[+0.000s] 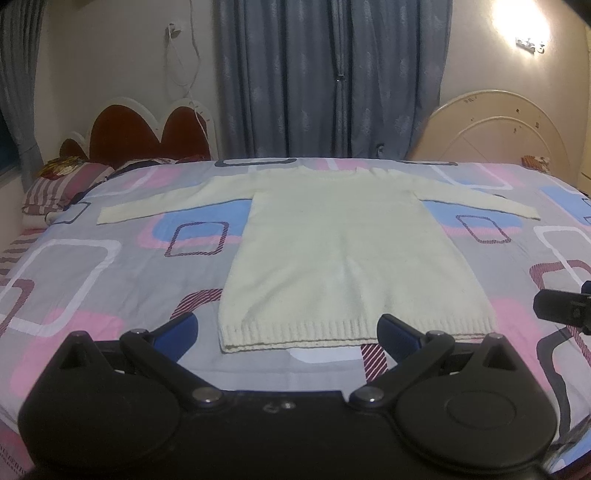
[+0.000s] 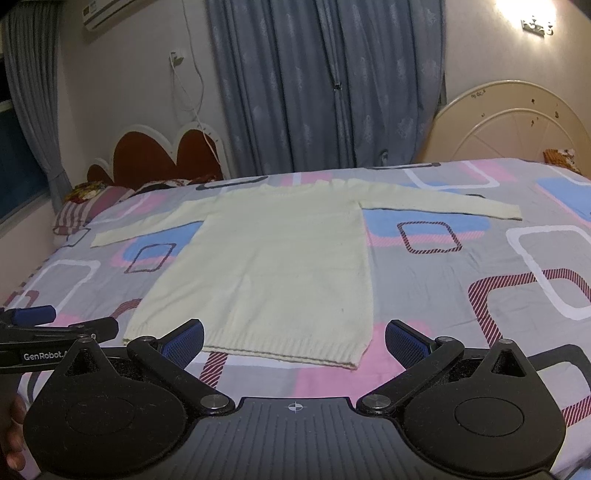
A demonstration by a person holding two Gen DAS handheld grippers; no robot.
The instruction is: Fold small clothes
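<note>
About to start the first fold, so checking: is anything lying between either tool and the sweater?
Nothing visible. The sweater lies flat on the bedspread, sleeves spread. The left tool and right tool are both open near its hem, with only bare bedspread between.

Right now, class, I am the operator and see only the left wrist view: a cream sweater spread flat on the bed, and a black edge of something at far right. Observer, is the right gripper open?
Observer: Yes. In the right wrist view the right gripper is open, its jaws wide apart near the hem of the sweater, with nothing between them.
Operator: Is anything on the wall that my picture cuts off?
Observer: An air conditioner is mounted high on the wall at upper left, beside the grey curtain.
</note>
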